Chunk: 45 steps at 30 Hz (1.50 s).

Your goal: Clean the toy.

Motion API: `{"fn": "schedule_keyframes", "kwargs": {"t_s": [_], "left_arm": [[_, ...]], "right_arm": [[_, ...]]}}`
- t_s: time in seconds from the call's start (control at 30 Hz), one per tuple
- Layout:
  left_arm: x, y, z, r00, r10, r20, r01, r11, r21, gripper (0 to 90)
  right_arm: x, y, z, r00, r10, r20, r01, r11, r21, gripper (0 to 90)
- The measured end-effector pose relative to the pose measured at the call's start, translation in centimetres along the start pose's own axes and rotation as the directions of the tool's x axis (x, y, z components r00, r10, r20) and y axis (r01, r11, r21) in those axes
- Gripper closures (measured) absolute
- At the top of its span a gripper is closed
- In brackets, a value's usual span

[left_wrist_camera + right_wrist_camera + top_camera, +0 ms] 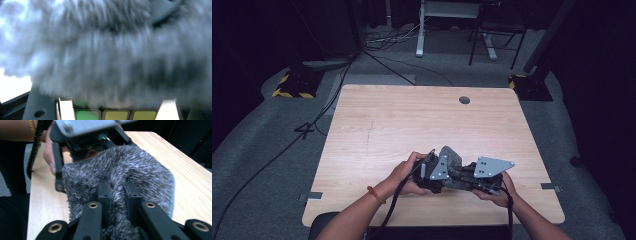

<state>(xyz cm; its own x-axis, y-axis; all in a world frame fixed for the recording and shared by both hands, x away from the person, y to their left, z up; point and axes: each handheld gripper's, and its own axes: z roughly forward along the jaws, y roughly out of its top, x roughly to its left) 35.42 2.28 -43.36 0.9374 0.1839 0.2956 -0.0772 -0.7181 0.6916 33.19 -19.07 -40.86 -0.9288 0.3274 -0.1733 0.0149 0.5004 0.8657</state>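
Note:
A fuzzy grey cloth (pixel 453 157) is held above the front middle of the wooden table (pixel 412 125), between both grippers. My right gripper (pixel 116 187) is shut on a fold of the cloth (pixel 130 162); the pile bulges up between its two black jaws. In the left gripper view the cloth (pixel 105 55) hangs blurred right over the lens. Under it sits a puzzle cube (pixel 116 115) with green and yellow tiles, between the left gripper's pale pads (pixel 65 110). My left gripper (pixel 439 179) faces the right gripper (pixel 464 177), tips nearly together and partly hidden by cloth.
A round cable hole (pixel 464 100) lies near the table's far edge. Black cables (pixel 287 145) cross the grey floor at the left. Yellow-and-black striped bases (pixel 292 87) stand off both far corners, and desk legs (pixel 419 30) stand behind.

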Motion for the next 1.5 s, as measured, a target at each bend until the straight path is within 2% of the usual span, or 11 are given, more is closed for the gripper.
{"fn": "schedule_keyframes", "kwargs": {"t_s": [0.17,0.3,0.4,0.53,0.63,0.7,0.8,0.87,1.0,1.27,1.5], "left_arm": [[0.3,-0.1,-1.0,0.9997,-0.024,-0.007,0.024,0.9990,-0.037,33.3],[0.6,0.0,-2.0,0.9991,-0.043,0.006,0.043,0.9925,-0.115,33.3],[0.5,0.2,-2.3,0.9994,-0.032,-0.011,0.030,0.9915,-0.127,33.3],[0.6,0.0,-2.0,0.9990,-0.044,0.001,0.044,0.9907,-0.129,33.1],[0.2,-0.1,-1.6,0.9995,-0.020,-0.022,0.018,0.9942,-0.106,32.8],[0.0,-0.1,-1.2,0.9998,-0.019,-0.009,0.018,0.9959,-0.089,32.9],[0.0,-0.1,-1.0,0.9997,-0.025,-0.004,0.024,0.9956,-0.091,33.0],[0.0,-0.1,-1.0,0.9996,-0.029,-0.002,0.028,0.9957,-0.088,33.1],[0.2,-0.1,-1.2,0.9997,-0.024,-0.006,0.023,0.9953,-0.094,33.3],[0.3,0.0,-1.9,0.9996,-0.028,-0.007,0.027,0.9928,-0.117,33.3],[0.2,0.0,-1.2,0.9995,-0.024,0.021,0.025,0.9963,-0.082,33.4]], "right_arm": [[-1.6,-1.5,-0.7,0.9975,0.053,0.047,-0.054,0.998,0.030,78.6],[-3.2,-3.1,-0.4,0.9918,0.116,0.054,-0.119,0.991,0.057,78.6],[-3.7,-3.6,-0.2,0.9857,0.168,-0.019,-0.167,0.986,0.011,78.5],[-3.2,-2.8,-0.8,0.9862,0.161,-0.041,-0.162,0.986,-0.040,78.6],[-3.0,-2.6,-1.2,0.9828,0.169,-0.075,-0.175,0.981,-0.084,78.6],[-2.7,-2.0,-1.5,0.9839,0.152,-0.094,-0.161,0.981,-0.106,78.6],[-2.1,-1.5,-1.5,0.9922,0.108,-0.062,-0.114,0.989,-0.097,78.5],[-2.1,-1.5,-1.6,0.9912,0.117,-0.062,-0.123,0.987,-0.105,78.4],[-2.1,-1.8,-1.0,0.9942,0.105,-0.021,-0.106,0.993,-0.051,78.5],[-2.9,-3.4,0.4,0.9901,0.140,0.006,-0.140,0.989,0.054,78.6],[-1.9,-1.4,-1.2,0.9946,0.101,-0.023,-0.103,0.993,-0.060,78.6]]}}
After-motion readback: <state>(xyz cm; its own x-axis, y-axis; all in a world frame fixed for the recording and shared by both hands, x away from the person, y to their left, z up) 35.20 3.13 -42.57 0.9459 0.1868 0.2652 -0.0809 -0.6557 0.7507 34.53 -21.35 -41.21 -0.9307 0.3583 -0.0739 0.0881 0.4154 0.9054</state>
